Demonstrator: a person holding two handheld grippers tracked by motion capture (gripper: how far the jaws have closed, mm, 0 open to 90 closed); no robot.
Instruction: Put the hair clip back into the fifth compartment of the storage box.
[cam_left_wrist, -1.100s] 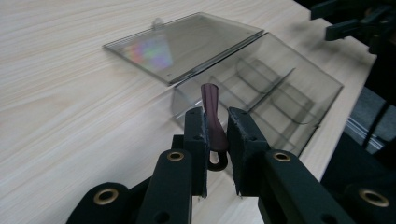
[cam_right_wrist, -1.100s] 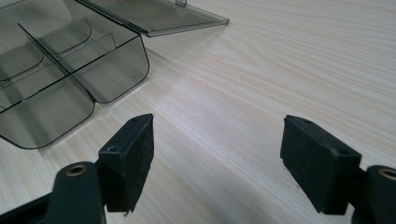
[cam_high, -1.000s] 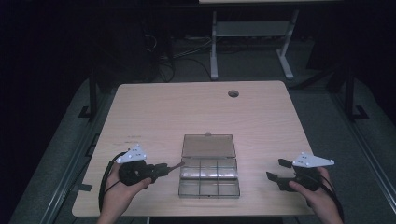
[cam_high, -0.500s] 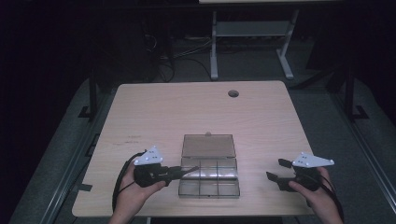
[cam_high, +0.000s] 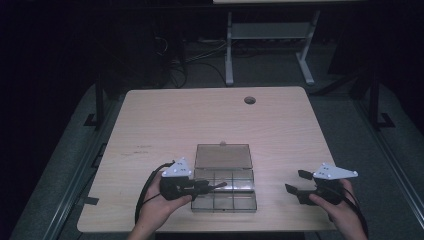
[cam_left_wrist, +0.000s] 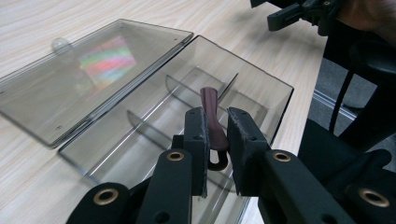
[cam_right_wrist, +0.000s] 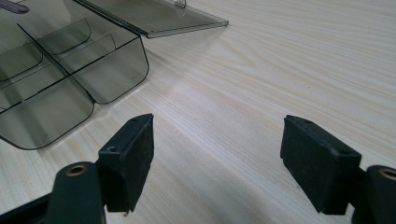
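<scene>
dim room, wooden table (cam_high: 200, 120)

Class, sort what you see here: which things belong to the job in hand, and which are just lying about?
Part of the job:
- left claw, shut on the dark red strip
- clear compartment box with its lid open flat

Just there:
- right claw, open over bare table
- grey frame behind the table

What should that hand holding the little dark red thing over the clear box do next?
Probably lower it a little and open: the left hand-held gripper is shut on the dark red strip above a compartment of the open divided box, so it seems ready to drop in.
</scene>
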